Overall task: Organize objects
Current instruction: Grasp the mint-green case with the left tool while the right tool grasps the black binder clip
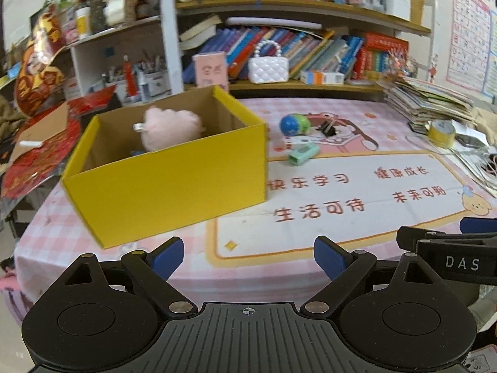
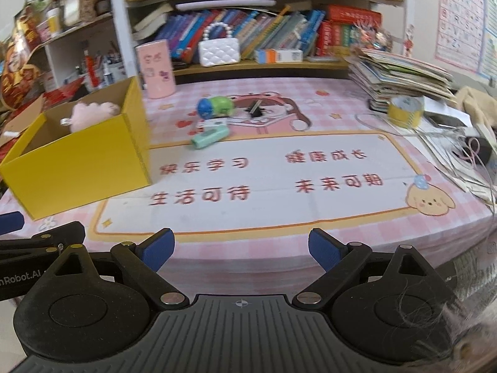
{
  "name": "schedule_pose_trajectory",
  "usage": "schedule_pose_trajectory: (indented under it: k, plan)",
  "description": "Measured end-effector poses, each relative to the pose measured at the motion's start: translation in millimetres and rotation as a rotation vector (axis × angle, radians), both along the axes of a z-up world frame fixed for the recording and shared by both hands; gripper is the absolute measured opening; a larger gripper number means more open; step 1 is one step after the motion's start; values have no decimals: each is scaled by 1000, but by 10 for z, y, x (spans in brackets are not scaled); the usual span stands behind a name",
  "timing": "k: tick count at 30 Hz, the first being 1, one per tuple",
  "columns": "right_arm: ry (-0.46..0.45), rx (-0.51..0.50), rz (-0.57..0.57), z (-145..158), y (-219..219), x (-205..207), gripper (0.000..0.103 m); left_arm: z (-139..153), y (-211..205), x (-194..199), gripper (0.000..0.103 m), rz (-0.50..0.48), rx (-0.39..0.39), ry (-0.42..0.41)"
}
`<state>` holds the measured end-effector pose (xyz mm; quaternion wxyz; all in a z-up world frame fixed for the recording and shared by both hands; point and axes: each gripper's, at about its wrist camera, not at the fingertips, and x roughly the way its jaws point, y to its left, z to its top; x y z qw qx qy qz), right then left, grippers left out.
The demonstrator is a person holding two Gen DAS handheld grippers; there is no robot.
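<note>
A yellow cardboard box (image 1: 174, 186) stands on the left of the table, also in the right wrist view (image 2: 80, 161). A pink plush toy (image 1: 169, 127) lies inside it (image 2: 90, 113). Behind the mat lie a blue-green toy (image 1: 293, 124) (image 2: 216, 107), a mint green small case (image 1: 303, 154) (image 2: 209, 136), a white card (image 2: 214, 123) and a black binder clip (image 1: 327, 129) (image 2: 256, 108). My left gripper (image 1: 248, 258) is open and empty at the table's near edge. My right gripper (image 2: 240, 248) is open and empty beside it, to the right.
The pink checked table cover (image 2: 279, 248) carries a printed mat. A pink cylinder (image 2: 157, 68) stands behind the box. A stack of books (image 2: 400, 74), a yellow tape roll (image 2: 403, 110) and cables lie at the right. Bookshelves with a white handbag (image 2: 219, 48) stand at the back.
</note>
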<state>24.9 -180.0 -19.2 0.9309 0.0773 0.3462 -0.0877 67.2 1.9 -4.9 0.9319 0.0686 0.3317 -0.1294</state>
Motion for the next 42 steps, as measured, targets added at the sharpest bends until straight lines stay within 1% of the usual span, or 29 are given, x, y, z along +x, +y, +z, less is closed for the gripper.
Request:
schedule_pose_trajectory:
  k: [5,10,20,29,35,40,42]
  plan:
    - [17,8,-29,-27,-253,99,93,-13,-303,112,93,-38,12,13]
    - [36,0,-32,-34,-465,208,93,-26,-562,249,93,-57,10,29]
    - [61,-16,-30,-66,-883,501,93,-81,-973,540,93,-56,-7,64]
    - [63,-31,10,-84,-1219,874,93,-119,-1282,832,93,1,-26,70]
    - [54,-30,47,-82,-1413,1148,93,-116,-1449,1024,93,68,-23,52]
    - [30,-19,56,-60,-1592,1447,93,-103,-1584,1187,92,154,25,5]
    - [10,-7,58,-28,-1656,1558,93,-114,-1631,1260,92,172,48,-5]
